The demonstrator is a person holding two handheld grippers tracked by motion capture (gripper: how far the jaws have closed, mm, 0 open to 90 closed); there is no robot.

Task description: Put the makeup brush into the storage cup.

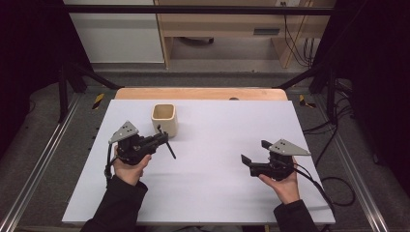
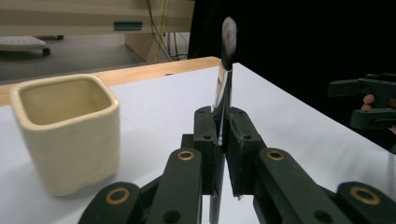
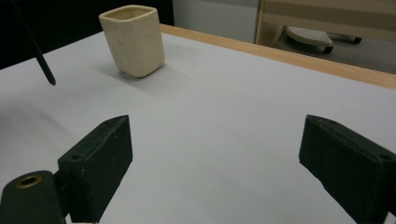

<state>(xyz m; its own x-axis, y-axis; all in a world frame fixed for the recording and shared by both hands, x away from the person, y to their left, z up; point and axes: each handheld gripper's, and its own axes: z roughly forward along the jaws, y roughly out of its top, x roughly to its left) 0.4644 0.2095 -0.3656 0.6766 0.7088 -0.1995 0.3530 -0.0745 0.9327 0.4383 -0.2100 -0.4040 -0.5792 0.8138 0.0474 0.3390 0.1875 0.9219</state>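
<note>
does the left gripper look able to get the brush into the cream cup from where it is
Probably yes. The left gripper, shut on the brush, sits right beside the cream cup, whose mouth is open, and nothing lies between them on the white table.

The left gripper (image 1: 162, 137) has its jaws squeezed tight together, pointing toward 2 o'clock. The right gripper (image 1: 252, 152) has its jaws wide apart, pointing toward 10 o'clock. Each sits in one hand.
</note>
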